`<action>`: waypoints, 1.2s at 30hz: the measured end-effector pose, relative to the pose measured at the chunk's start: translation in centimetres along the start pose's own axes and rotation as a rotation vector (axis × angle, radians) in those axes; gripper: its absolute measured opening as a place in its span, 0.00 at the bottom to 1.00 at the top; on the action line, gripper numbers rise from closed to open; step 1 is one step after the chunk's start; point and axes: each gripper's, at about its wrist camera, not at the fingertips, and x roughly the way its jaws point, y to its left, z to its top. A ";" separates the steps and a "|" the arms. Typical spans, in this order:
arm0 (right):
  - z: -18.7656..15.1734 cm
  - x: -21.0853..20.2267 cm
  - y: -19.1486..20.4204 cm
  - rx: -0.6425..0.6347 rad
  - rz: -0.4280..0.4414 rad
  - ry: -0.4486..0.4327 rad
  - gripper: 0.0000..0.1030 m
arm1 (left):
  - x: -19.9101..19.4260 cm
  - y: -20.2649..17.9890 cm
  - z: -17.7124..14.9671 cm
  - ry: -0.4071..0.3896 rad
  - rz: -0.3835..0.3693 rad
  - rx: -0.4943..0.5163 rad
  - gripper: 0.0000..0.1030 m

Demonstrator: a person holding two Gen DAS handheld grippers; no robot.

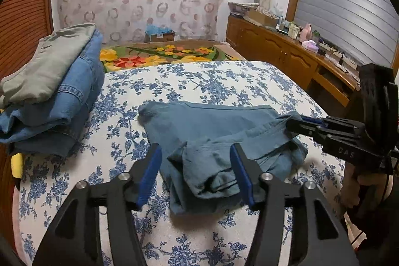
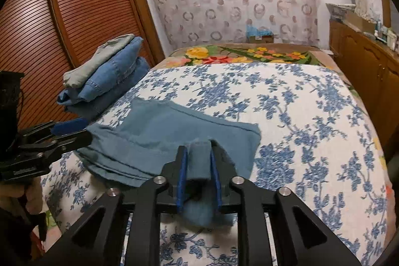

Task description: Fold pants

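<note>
Left wrist view: the left gripper (image 1: 195,153) has its blue pads (image 1: 149,173) spread apart, a rumpled fold of the teal pants (image 1: 212,121) lying loose between them on the flowered bedspread (image 1: 224,81). The right gripper (image 2: 198,161) has its fingers narrowly parted around a bunched edge of the same pants; whether they press it is unclear.

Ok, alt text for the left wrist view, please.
The open left gripper straddles a bunched edge of folded teal pants on a blue-flowered bedspread, its pads clear of the cloth. The right gripper reaches the pants from the right; folded clothes are stacked at left.
</note>
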 end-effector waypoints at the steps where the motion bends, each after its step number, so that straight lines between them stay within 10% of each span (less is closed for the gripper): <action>1: 0.0 -0.1 -0.1 0.000 0.000 0.000 0.25 | -0.3 0.0 -0.2 -0.006 0.003 0.001 0.60; 21: -4.1 -3.6 -0.6 -0.076 -0.009 0.064 0.32 | 0.8 0.7 -4.8 0.110 -0.007 0.003 0.60; 36: -0.4 0.1 0.7 -0.165 -0.070 0.081 0.32 | 4.8 0.2 0.6 0.104 0.077 0.099 0.60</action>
